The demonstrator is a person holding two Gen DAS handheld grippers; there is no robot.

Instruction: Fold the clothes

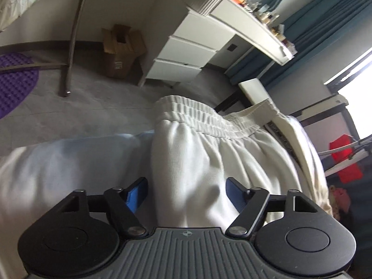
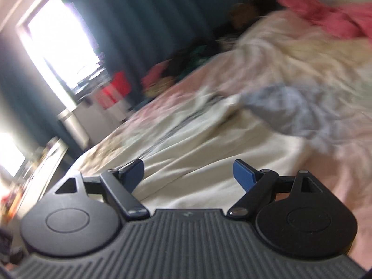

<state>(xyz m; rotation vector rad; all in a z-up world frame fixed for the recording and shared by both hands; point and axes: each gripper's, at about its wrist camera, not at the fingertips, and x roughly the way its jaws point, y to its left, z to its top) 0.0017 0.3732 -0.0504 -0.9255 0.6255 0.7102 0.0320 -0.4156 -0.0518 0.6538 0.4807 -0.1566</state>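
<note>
Fingers point(image 1: 137, 191) of both grippers spread wide, gripping nothing, over our white knit shorts with the ribbed elastic waistband point(image 1: 197, 153).
We see the shorts rumpled on the bed point(image 2: 325, 174), between the left gripper point(image 1: 187, 193) fingers; right gripper point(image 2: 188, 174) hovers above cream fabric. Next, we judge, each needs an edge to pinch.

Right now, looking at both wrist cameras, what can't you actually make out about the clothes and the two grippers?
- Left wrist view: the white pants run behind the left gripper, so their lower legs are hidden.
- Left wrist view: the printed strip under the waistband is too small to read.
- Right wrist view: motion blur smears the grey garment and pink garment; neither can be identified.
- Right gripper: open over cream fabric; contact unclear.
</note>
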